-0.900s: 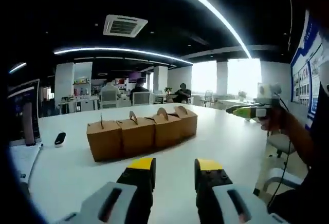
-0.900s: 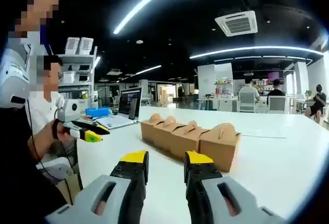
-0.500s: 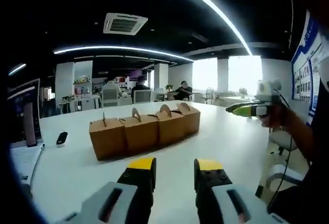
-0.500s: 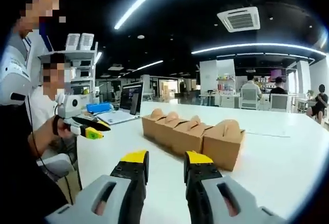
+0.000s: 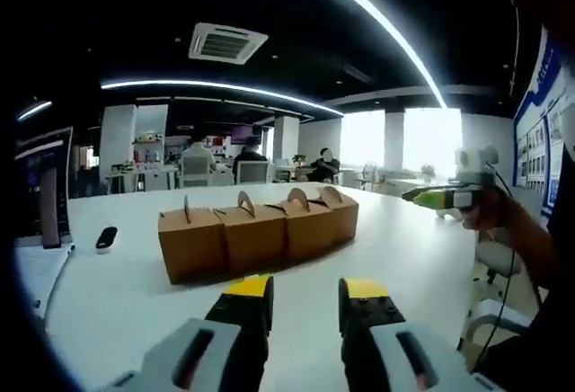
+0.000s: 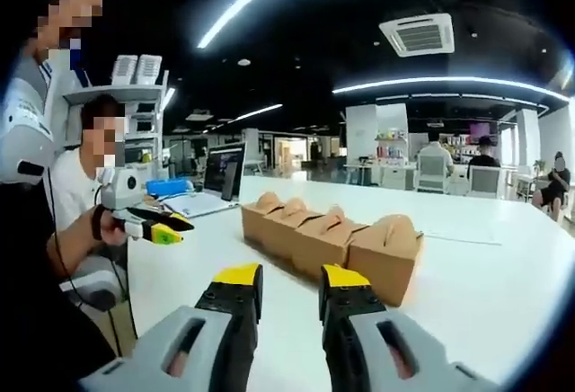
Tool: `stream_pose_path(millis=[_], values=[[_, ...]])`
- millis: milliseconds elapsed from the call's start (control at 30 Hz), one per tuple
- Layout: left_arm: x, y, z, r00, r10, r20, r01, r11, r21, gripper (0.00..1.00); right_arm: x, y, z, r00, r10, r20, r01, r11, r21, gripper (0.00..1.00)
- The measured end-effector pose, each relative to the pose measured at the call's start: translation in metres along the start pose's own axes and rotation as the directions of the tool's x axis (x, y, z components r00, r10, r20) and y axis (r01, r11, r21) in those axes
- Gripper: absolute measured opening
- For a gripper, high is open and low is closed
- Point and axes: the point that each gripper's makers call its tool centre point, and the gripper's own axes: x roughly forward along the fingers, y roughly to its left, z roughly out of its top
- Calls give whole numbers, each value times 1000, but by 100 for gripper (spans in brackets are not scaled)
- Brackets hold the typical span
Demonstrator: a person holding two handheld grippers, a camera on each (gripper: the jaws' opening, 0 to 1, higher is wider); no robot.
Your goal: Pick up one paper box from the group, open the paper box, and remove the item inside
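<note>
We saw four closed brown boxes (image 5: 256,235) in a row on the white table (image 5: 404,248), no readable writing, left gripper (image 5: 304,289) and right gripper (image 6: 278,278) both narrowly parted, empty, short of the boxes.

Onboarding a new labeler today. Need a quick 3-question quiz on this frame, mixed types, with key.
1. How many paper boxes stand in the row on the white table?
2. True or false: the right gripper is shut on a box.
3. What sits beside the row, seen in the right gripper view? A) laptop B) kettle C) bicycle

Key:
1. Four, side by side and touching, all closed.
2. False. Both it and the left gripper are open, holding nothing, short of the boxes.
3. A, the open laptop.
</note>
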Motion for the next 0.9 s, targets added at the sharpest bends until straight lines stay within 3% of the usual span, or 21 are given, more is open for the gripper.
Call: stream_pose_path(millis=[100,233,300,433,533,900], values=[[5,2,-5,1000,8,-29,-9,1000,-17,31,2,-5,2,1000,-22,-7,22,1000,20,25],[6,1,-5,1000,-13,-12,12,1000,-20,31,7,-12,9,999,-38,6,38,999,5,24],[7,4,-7,999,-5,-38,3,999,-32,31,12,-17,11,999,-51,-7,51,999,10,24],[3,5,1,1000,-7,-2,7,1000,-26,31,23,-28,21,998,-59,-5,59,998,-27,24],[3,9,0,1000,3,-8,-4,999,-48,31,36,-43,23,996,-88,-18,88,996,-24,24],[-1,10,-6,1000,-1,10,2,996,-89,31,82,-87,18,968,-237,-85,228,968,-104,24]])
